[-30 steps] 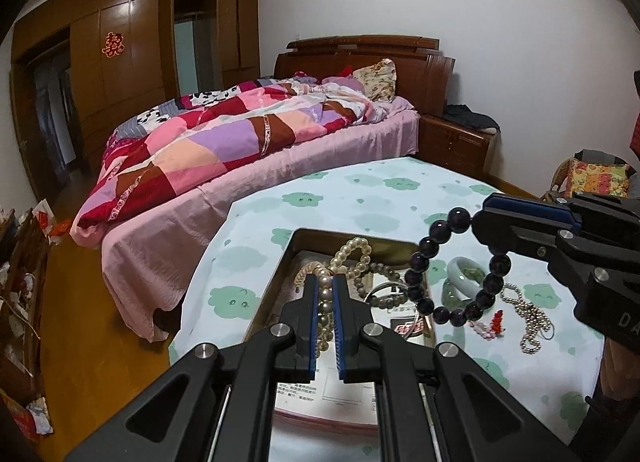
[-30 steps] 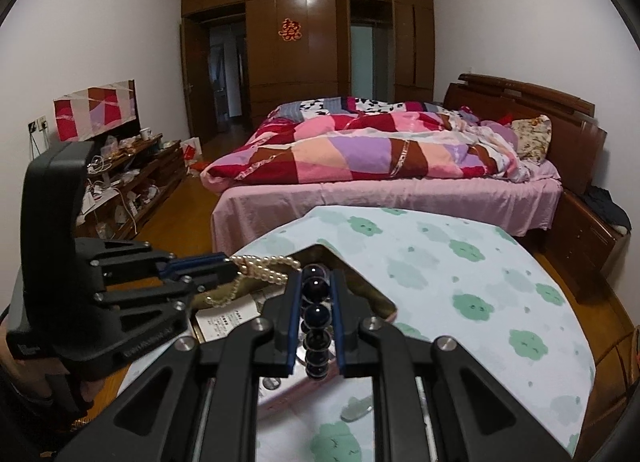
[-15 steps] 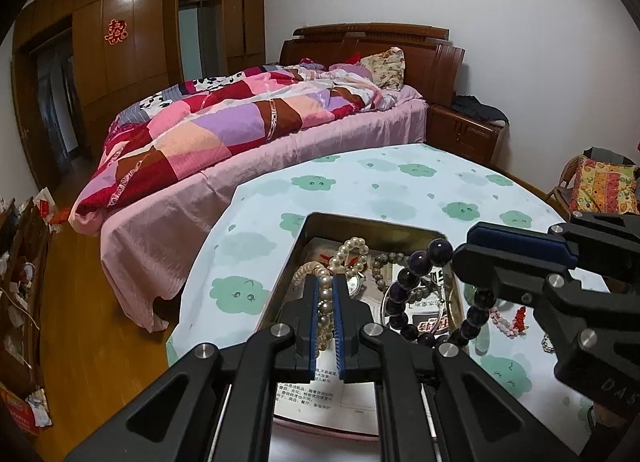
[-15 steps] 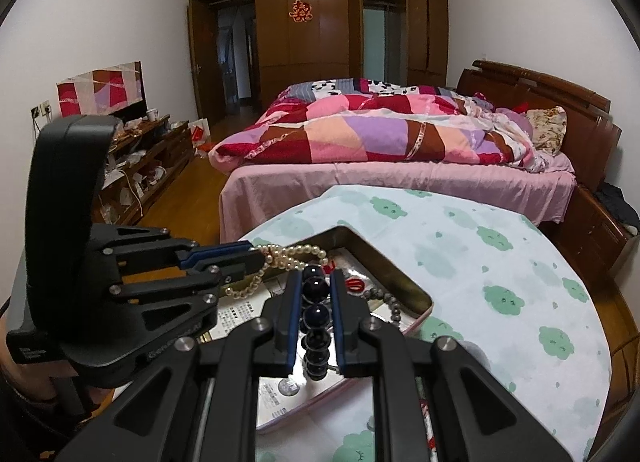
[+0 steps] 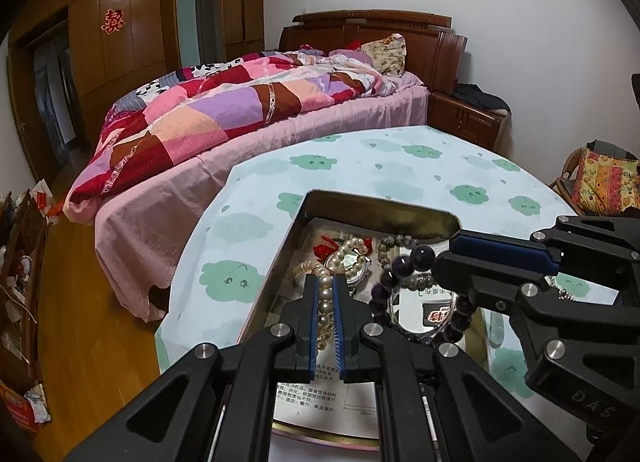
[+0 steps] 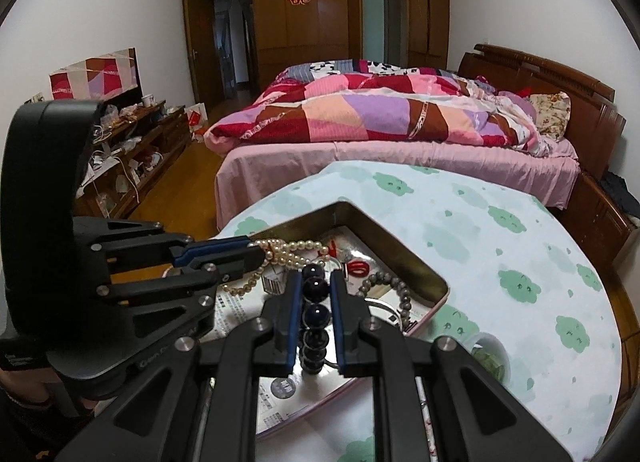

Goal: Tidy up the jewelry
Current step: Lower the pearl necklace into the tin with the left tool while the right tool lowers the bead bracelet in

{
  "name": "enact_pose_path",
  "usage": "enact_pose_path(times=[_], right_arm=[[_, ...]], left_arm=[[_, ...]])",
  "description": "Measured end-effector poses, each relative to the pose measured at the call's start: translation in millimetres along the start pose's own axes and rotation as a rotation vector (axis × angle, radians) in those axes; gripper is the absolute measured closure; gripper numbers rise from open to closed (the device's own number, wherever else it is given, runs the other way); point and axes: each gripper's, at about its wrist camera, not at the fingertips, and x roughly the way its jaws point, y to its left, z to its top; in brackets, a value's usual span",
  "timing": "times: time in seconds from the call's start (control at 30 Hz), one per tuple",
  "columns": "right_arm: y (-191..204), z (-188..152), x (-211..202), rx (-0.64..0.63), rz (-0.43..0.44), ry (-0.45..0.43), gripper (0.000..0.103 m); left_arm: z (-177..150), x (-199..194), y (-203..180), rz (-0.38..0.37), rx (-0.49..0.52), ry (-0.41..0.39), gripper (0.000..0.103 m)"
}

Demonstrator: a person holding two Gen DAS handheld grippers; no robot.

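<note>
My left gripper (image 5: 325, 280) is shut on a pearl strand (image 5: 325, 308), which trails down into the open metal tin (image 5: 380, 209). From the right, my right gripper (image 5: 444, 254) reaches over the tin, shut on a dark purple bead bracelet (image 5: 400, 266) that hangs as a loop just above the tin's contents. In the right wrist view the right gripper (image 6: 314, 278) pinches the dark bead bracelet (image 6: 316, 314). The left gripper (image 6: 258, 250) comes in from the left with the pearl strand (image 6: 296, 248) draped over the tin (image 6: 400, 250).
The tin stands on a round table with a cloud-print cloth (image 5: 400, 157). It holds a grey bead bracelet (image 6: 388, 282), a red trinket (image 6: 358, 266), a watch (image 5: 348, 262) and printed paper. A pale green bangle (image 6: 490, 354) lies beside it. A bed (image 6: 380, 117) stands behind the table.
Both grippers have sunk toward the tin with their strands still held. The dark bracelet now hangs over the tin's inside instead of above the table to its right.
</note>
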Motion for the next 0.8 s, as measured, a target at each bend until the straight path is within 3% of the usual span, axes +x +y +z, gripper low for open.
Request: enact_pose_path(times=[0.8], right_arm=[[-12, -10, 23, 0.034, -0.021, 0.06, 0.087]], left_arm=[[-12, 21, 2, 0.014, 0.008, 0.05, 0.097]])
